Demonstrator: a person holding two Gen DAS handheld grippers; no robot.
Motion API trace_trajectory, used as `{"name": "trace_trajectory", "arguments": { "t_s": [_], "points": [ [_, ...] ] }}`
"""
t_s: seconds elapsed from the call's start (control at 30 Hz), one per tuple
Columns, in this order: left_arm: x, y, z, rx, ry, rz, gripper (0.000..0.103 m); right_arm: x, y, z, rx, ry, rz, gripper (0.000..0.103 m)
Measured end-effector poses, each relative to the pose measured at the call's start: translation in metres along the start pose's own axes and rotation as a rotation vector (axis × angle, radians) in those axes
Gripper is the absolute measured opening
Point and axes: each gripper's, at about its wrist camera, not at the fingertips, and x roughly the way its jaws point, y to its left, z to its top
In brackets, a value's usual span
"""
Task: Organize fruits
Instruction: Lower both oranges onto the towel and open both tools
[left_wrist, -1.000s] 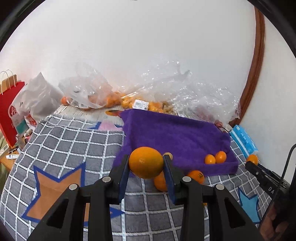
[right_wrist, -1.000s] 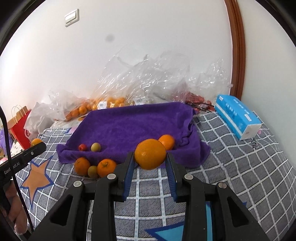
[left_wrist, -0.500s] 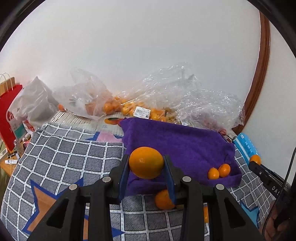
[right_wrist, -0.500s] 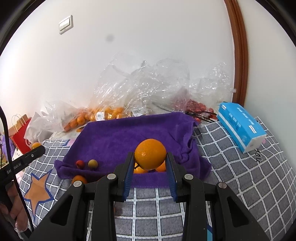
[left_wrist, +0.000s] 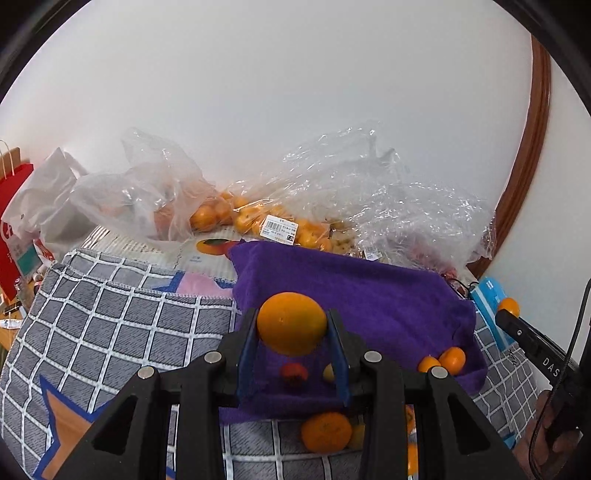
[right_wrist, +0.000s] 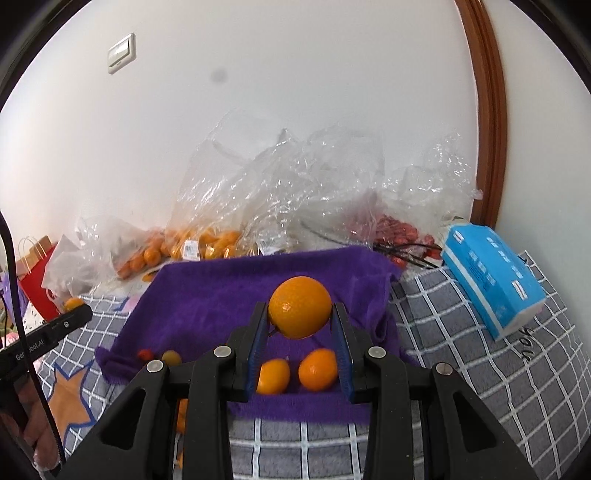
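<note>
STEP: carrying, both hands loaded | LEFT: left gripper (left_wrist: 291, 334) clamped on an orange (left_wrist: 291, 323) above purple towel (left_wrist: 369, 295) near edge | RIGHT: right gripper (right_wrist: 300, 325) clamped on a second orange (right_wrist: 300, 307) over two mandarins (right_wrist: 295, 371) (resting on towel, apparently) | NEXT: lower onto bare towel — part jaws — avoid nudging small fruit.

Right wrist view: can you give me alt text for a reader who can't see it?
The right hand-held gripper holds a large orange above a purple towel, where two smaller oranges sit just below it. Behind the towel are clear plastic bags of fruit, with a blue tissue pack at right.
</note>
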Motion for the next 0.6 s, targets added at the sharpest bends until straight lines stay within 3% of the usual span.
{"name": "trace_trajectory", "arguments": {
  "t_s": [0.4, 0.6],
  "points": [
    [0.053, -0.002, -0.004, -0.025, 0.093, -0.006, 0.034, 0.049, -0.009, -0.003, -0.007, 0.069, 0.011, 0.034],
    [0.070, -0.003, -0.012, -0.014, 0.102, 0.007, 0.034, 0.071, -0.012, -0.013, -0.007, 0.121, 0.027, 0.034]
  ]
}}
